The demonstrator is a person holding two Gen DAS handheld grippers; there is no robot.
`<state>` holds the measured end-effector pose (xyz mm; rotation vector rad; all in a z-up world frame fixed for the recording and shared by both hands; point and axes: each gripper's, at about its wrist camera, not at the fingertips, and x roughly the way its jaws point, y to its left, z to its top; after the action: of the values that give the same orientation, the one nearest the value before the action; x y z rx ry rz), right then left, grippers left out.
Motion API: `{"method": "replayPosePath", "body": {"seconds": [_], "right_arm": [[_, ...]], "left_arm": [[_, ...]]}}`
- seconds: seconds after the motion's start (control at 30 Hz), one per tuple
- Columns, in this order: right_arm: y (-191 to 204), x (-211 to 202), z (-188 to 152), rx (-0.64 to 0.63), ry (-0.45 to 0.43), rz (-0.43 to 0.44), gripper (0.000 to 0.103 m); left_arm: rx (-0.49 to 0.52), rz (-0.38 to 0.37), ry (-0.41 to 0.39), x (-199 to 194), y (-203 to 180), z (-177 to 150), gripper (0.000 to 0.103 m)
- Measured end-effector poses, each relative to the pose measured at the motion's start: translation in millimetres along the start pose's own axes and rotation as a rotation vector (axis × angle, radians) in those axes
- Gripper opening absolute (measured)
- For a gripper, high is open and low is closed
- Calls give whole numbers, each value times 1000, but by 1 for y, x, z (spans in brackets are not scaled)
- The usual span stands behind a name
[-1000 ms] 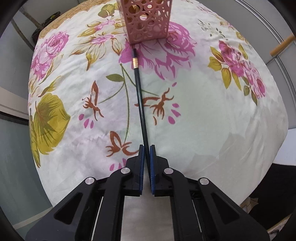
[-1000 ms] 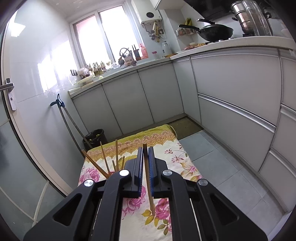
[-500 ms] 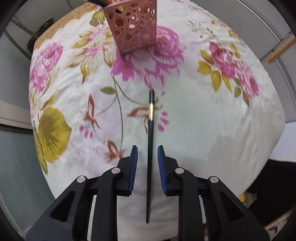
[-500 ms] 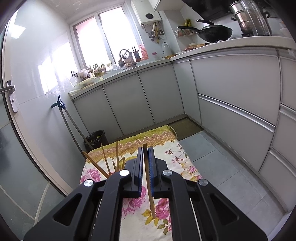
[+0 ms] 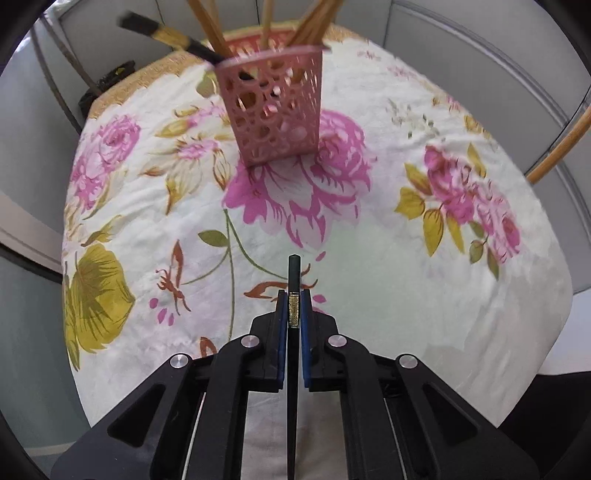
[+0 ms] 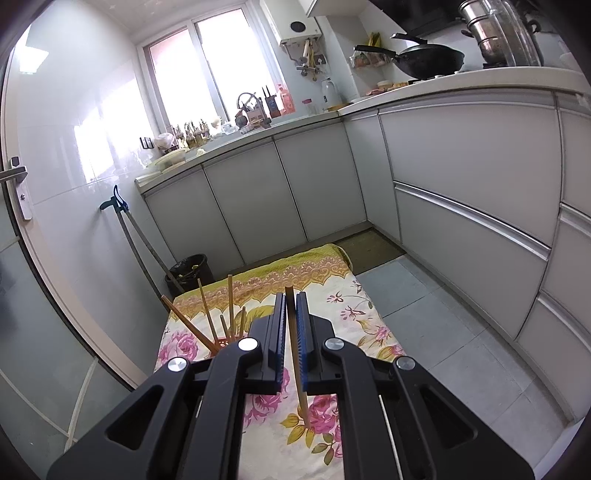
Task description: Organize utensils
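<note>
In the left wrist view my left gripper (image 5: 294, 295) is shut on a black chopstick (image 5: 294, 273) with a gold band, held near its top end over the floral cloth (image 5: 369, 295). A pink perforated holder (image 5: 275, 114) stands ahead of it with several wooden chopsticks (image 5: 210, 26) and another black one (image 5: 166, 35) in it. In the right wrist view my right gripper (image 6: 291, 297) is shut on a wooden chopstick (image 6: 295, 354), held above the cloth (image 6: 332, 280). The holder's chopsticks (image 6: 229, 306) show to its left.
The cloth covers a small low table in a kitchen. Grey cabinets (image 6: 461, 177) run along the back and right. A mop handle (image 6: 136, 236) and a black bin (image 6: 190, 271) stand by the left wall. The held wooden chopstick also shows at the left wrist view's right edge (image 5: 557, 147).
My left gripper opened, slid forward along the black chopstick toward its banded end, then shut on it at the gold band. The right gripper kept still with its wooden chopstick.
</note>
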<state>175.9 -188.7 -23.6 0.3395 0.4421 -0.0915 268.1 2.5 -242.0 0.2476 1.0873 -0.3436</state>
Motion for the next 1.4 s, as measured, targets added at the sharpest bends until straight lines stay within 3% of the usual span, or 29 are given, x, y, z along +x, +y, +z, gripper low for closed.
{"method": "replayPosePath", "body": {"seconds": [0.13, 0.23, 0.37, 0.5, 0.63, 0.77, 0.97, 1.03, 1.07, 1.1, 1.4], "right_arm": [[4, 2, -3, -2, 13, 8, 6], [5, 5, -4, 5, 26, 20, 6], [6, 5, -7, 10, 33, 27, 6], [4, 8, -8, 5, 36, 17, 6], [-3, 13, -7, 10, 41, -7, 6], [-13, 20, -8, 16, 51, -31, 6], [-19, 28, -9, 18, 69, -45, 6], [-19, 27, -9, 17, 69, -42, 6], [-18, 26, -9, 15, 68, -40, 6], [-16, 24, -9, 13, 67, -38, 6], [12, 11, -5, -16, 41, 33, 6]], "left_arm": [[-45, -13, -243, -72, -13, 5, 5], [-76, -34, -464, -123, -6, 38, 5], [-123, -40, -742, -159, -17, 81, 5], [-182, -58, -903, -170, -12, 125, 5], [-253, -38, -964, -148, -11, 155, 5], [-222, 91, -1001, -118, -17, 168, 6], [-203, 147, -982, -69, -20, 174, 7], [-207, 158, -963, -58, -19, 168, 18], [-214, 156, -957, -56, -16, 163, 30], [-221, 154, -959, -57, -14, 156, 35], [-231, 131, -977, -129, -4, 86, 34]]}}
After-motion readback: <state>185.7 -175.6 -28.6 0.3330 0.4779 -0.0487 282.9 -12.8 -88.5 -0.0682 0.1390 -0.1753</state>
